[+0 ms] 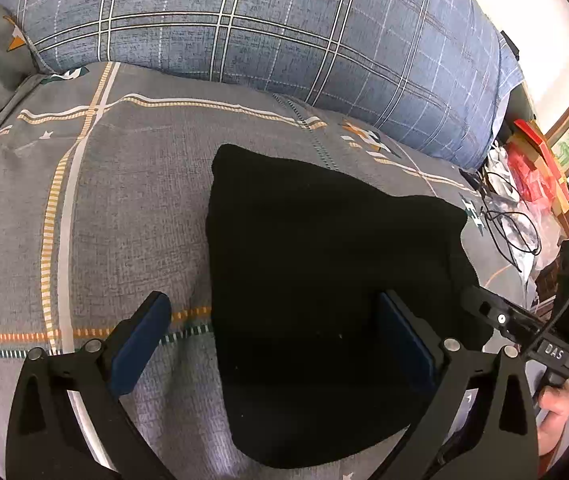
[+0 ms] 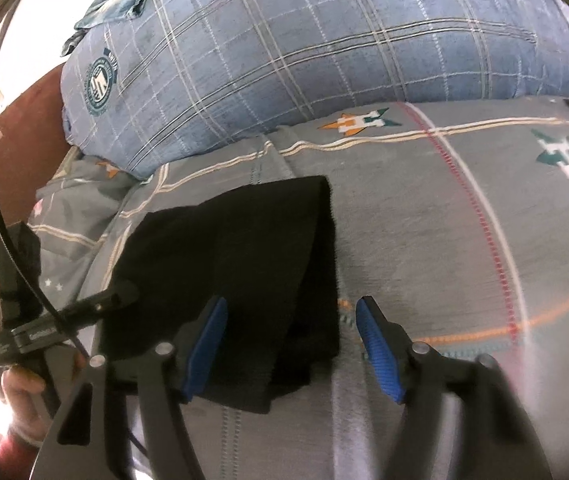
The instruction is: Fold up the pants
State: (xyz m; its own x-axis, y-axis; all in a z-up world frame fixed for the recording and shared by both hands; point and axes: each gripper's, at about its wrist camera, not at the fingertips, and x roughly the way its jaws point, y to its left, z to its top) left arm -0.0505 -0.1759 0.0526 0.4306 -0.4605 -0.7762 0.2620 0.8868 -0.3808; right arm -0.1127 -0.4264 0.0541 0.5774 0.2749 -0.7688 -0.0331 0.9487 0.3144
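Left wrist view is showing the black folded fabric pants (image 1: 324, 272) lying as a compact bundle on the grey patterned bedsheet (image 1: 124, 200), with the large blue plaid pillow (image 1: 284, 40) sitting at the far side. Your left gripper (image 1: 276, 340) is hovering over the near part of the bundle with its blue-padded fingers spread wide; one pad is sitting over the sheet to the left of the cloth, the other over the cloth itself. It is pinching nothing.

Right wrist view is showing the same pants (image 2: 236, 272) from the other side, already doubled into stacked layers, with a stepped edge visible at the near end. Your right gripper (image 2: 290, 344) is also spread apart and empty, straddling the right edge of the bundle. In the left wrist view its body is reaching in at the right edge of the bundle.

Judging from the layering, you are nearing the end of the task: the legs are appearing to be brought together and the length folded over. What is probably remaining is squaring the uneven near edge, or one closing fold if a smaller packet is wanted. Clutter of black cables and red packaging (image 1: 532, 176) is lying at the far right, well apart from the work.
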